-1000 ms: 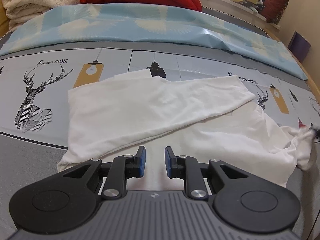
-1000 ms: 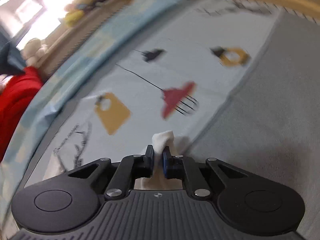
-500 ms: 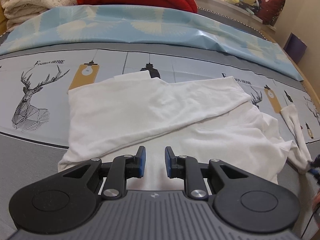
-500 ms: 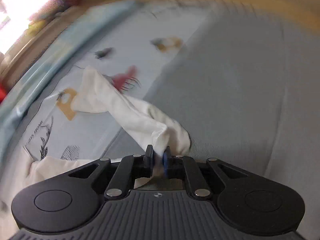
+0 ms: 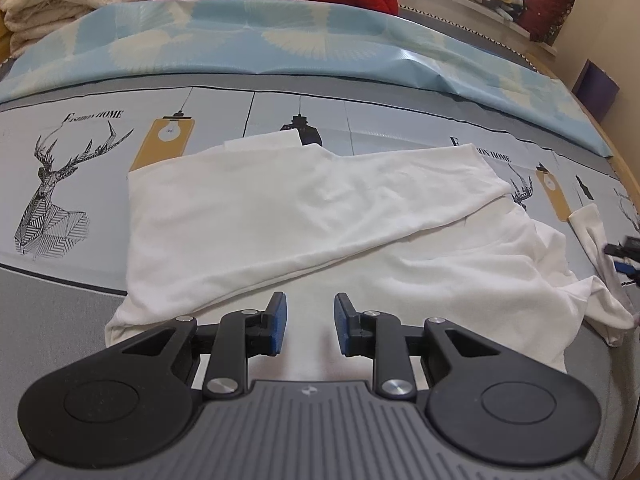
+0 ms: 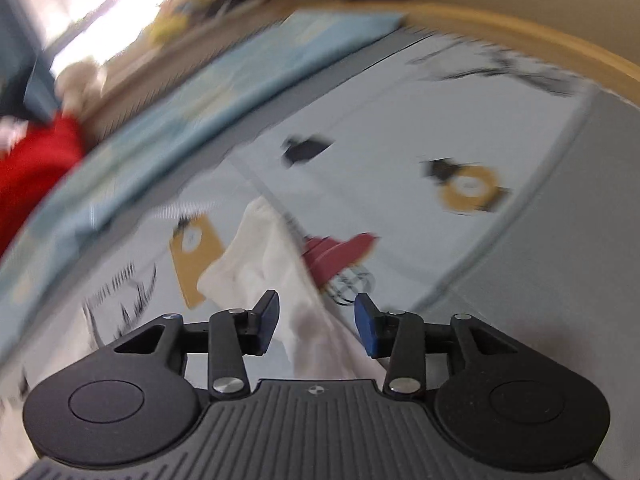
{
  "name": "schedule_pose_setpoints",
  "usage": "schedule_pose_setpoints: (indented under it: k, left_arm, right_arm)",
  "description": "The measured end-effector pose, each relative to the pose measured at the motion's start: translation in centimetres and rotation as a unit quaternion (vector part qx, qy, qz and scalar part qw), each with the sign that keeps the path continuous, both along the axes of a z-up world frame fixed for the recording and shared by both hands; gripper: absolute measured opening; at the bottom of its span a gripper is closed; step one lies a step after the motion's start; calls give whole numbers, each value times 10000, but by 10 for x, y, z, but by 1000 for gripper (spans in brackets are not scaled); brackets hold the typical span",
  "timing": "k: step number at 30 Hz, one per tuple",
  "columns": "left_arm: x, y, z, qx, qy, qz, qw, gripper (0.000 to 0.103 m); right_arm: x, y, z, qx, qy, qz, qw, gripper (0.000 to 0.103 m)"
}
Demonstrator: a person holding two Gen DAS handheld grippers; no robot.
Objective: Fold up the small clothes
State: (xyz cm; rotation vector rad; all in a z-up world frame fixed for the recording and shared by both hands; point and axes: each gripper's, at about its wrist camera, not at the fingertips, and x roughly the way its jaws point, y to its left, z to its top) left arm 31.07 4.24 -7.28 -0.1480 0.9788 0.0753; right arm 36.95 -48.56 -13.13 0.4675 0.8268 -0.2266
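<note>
Lying spread on the bed point(image 5: 60, 312), white garment point(image 5: 320, 216) half folded — sleeve point(image 6: 264, 256) stretched sideways, likely for folding inward. Hovering spread and empty: left hand-held gripper point(image 5: 307, 322) over the hem, right hand-held gripper point(image 6: 316, 322) over the sleeve.

Your left gripper point(image 5: 307, 320) sits level with jaws parted, nothing held; your right gripper point(image 6: 316, 322) is open wider, empty.
</note>
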Motion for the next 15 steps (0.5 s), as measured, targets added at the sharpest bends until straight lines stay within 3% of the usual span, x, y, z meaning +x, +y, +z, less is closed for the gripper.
schedule_pose_setpoints:
  k: [7, 8, 9, 10, 13, 15]
  left_arm:
    - [6, -7, -6, 45, 63, -128, 9999, 28]
    - [6, -7, -6, 43, 53, -145, 9999, 28]
    - [6, -8, -6, 55, 46, -158, 9998, 28]
    - [7, -8, -7, 76, 46, -163, 9998, 28]
    - [7, -8, -8, 94, 49, -143, 9998, 28]
    - [6, -8, -8, 117, 48, -136, 9998, 28]
  right_arm:
    - [69, 5, -15, -410, 489, 637, 9959, 43]
    - [76, 5, -14, -488, 578, 715, 9946, 32]
    - [80, 5, -11, -542, 615, 809, 9933, 5]
    - [83, 5, -7, -551, 617, 933, 9922, 6]
    - [85, -11, 23, -469, 141, 846, 9952, 5]
    - [62, -40, 59, -222, -833, 3, 9963, 5]
